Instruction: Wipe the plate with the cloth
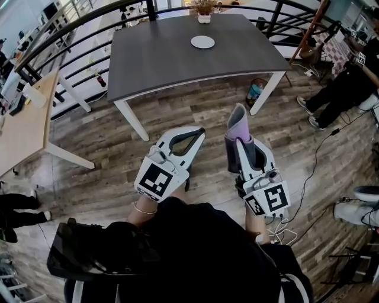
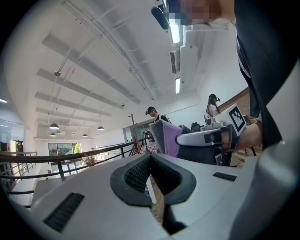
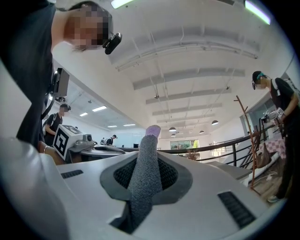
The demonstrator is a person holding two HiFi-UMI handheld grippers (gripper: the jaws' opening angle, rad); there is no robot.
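Observation:
A white plate (image 1: 202, 42) lies on the far half of a dark grey table (image 1: 166, 59), well ahead of both grippers. My right gripper (image 1: 240, 145) is shut on a grey and purple cloth (image 1: 238, 125), which sticks up out of the jaws. In the right gripper view the cloth (image 3: 145, 173) fills the gap of that gripper (image 3: 146, 161). My left gripper (image 1: 197, 134) is shut with nothing in it; its pads meet in its own view (image 2: 150, 159). That view also shows the cloth (image 2: 166, 136). Both grippers hover over the wooden floor, short of the table.
A potted plant (image 1: 204, 9) stands at the table's far edge. A black railing (image 1: 71, 41) curves behind the table. A light wooden table (image 1: 21, 124) is at the left. People (image 1: 343, 89) and cables (image 1: 314, 171) are at the right; a small bin (image 1: 256, 90) sits by the table leg.

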